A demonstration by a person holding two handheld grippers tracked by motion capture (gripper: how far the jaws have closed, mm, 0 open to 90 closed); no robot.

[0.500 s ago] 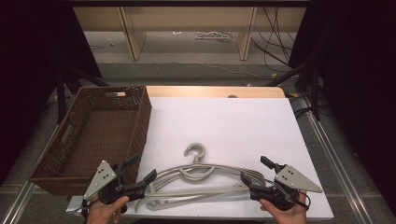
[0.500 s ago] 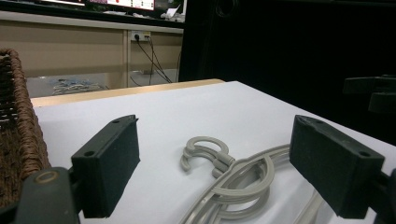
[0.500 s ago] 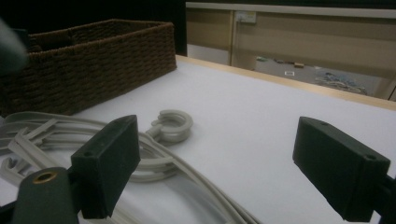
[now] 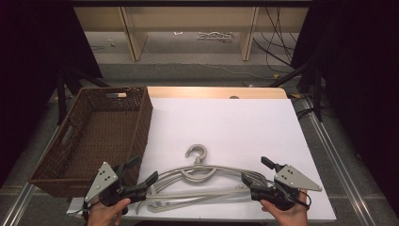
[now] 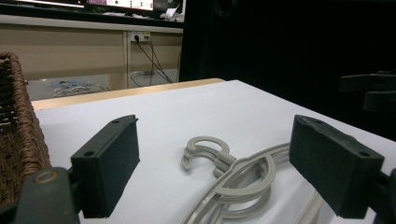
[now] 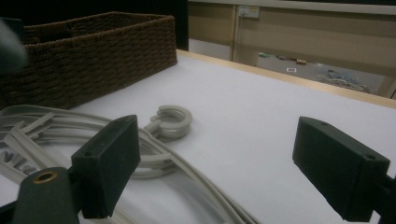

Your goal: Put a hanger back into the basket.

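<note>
A stack of pale grey plastic hangers (image 4: 202, 181) lies flat on the white tabletop (image 4: 226, 122) near its front edge, hooks (image 4: 196, 153) pointing away from me. My left gripper (image 4: 142, 170) is open at the hangers' left end, jaws spread just above that end. My right gripper (image 4: 256, 170) is open at the right end in the same way. In the left gripper view the hangers (image 5: 243, 182) and hooks (image 5: 205, 149) lie between and beyond the open jaws of the left gripper (image 5: 219, 158). The right gripper view shows the hangers (image 6: 159, 158) running under its left jaw, the right gripper (image 6: 224, 158) holding nothing.
A brown wicker basket (image 4: 145, 117) stands at the table's left side, close to my left gripper; its wall (image 6: 93, 56) rises beyond the hangers in the right gripper view. Behind the table's wooden far edge (image 4: 216, 92) are shelf legs and floor cables.
</note>
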